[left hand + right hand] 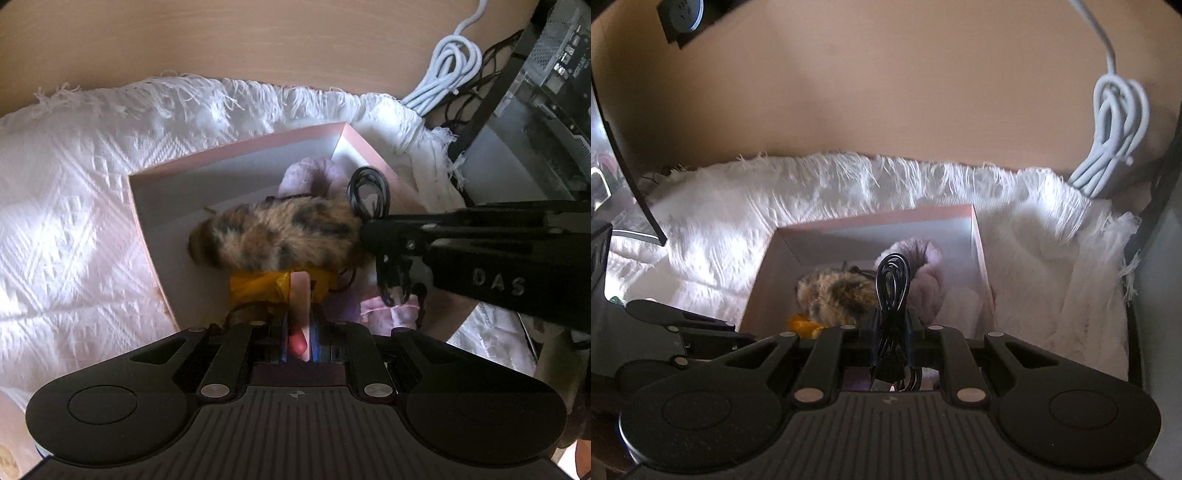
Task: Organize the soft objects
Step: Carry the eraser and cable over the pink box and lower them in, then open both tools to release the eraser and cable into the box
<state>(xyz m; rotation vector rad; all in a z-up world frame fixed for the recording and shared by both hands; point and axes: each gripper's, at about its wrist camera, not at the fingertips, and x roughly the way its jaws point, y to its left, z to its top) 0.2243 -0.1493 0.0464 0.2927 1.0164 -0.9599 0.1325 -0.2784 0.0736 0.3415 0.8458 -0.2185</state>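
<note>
Jaws of both tools are drawn almost fully together, each clamped on an item above the pink box (236,147). Left gripper (300,295): fingers pinch a thin pale pink strip (300,291), upright between the pads, over the box's near rim. Right gripper (892,317): fingers nip a coiled black cable (893,280), whose loop stands upright over the box interior; in the left wrist view this tool enters from the right side, its tip at the box's right wall. Pink box: open-topped, white inside, resting on a white fringed cloth (74,177) spread over a tan table (886,92). Inside the box lie a brown spotted furry toy (273,236) near the centre, a pale lilac plush piece (310,173) toward the far right corner, and a yellow soft item (255,288) against the near wall, partly hidden under the furry toy. A bundled white cable (1115,144) lies on the table beyond the box's far right corner, off the cloth's fringe.
</note>
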